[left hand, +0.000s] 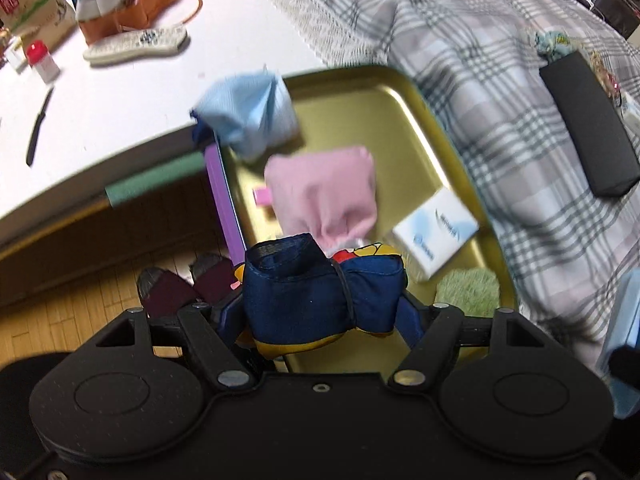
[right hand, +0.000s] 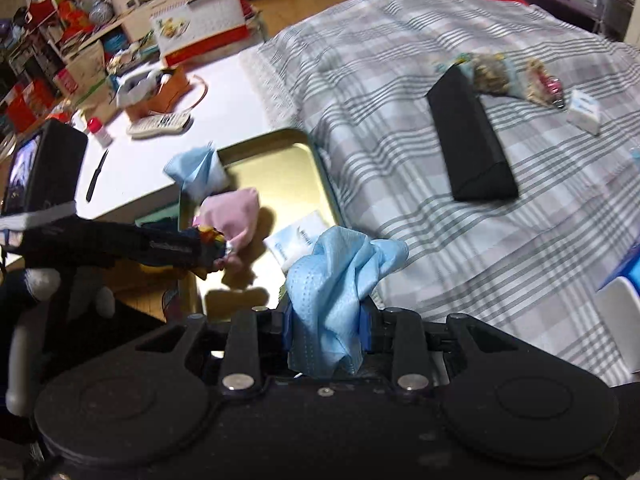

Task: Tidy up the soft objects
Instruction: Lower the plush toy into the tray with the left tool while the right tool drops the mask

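1. While the left gripper [left hand: 320, 300] pinches a navy pouch [left hand: 316, 296] above the gold tray [left hand: 452, 152], the right gripper [right hand: 326, 320] clamps a blue mask [right hand: 340, 280] at its near edge.
2. Depositing seems underway (both loads airborne); next, lower and release beside the pink pouch [left hand: 324, 192].

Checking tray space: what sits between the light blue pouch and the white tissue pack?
The pink pouch lies between light blue pouch and white tissue pack, in both views.
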Motion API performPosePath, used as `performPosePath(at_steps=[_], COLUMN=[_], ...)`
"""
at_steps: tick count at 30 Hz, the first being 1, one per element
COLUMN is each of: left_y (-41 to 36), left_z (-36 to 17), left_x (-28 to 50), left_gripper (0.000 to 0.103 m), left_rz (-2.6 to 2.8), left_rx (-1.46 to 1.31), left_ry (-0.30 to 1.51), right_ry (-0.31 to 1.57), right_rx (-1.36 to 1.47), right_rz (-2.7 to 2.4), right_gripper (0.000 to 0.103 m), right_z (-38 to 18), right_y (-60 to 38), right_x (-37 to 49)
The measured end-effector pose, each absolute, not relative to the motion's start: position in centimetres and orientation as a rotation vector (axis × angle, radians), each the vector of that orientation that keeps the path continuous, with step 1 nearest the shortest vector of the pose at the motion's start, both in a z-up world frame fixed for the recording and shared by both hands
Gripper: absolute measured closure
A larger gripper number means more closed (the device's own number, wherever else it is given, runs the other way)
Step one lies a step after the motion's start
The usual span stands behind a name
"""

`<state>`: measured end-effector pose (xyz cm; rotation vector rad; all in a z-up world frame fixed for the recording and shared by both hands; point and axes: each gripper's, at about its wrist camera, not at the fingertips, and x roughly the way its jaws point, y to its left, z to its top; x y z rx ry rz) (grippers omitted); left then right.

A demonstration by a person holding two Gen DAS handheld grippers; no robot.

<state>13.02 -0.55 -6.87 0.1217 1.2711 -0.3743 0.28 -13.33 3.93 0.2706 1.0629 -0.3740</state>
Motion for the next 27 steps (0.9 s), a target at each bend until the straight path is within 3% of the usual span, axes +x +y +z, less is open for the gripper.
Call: performPosePath(at_steps=[14,27], left_y=[-1.9,-1.7], left_z=[-9.6,-8.6], left_x=[12.0,12.3], left_gripper=[0.033,0.019], left_rz=[-0.444,-0.425], left_rx=[0.197,0.158], left_ry=[1.286,1.212], right_ry=[1.096,1.070], right_rx=[0.191,0.143], right_rz=[-0.365,-0.303], right_gripper=[0.073,0.070], right_z=[2.4,1.7], right_y=[-13.9,-14.1], right_x=[6.7,14.0])
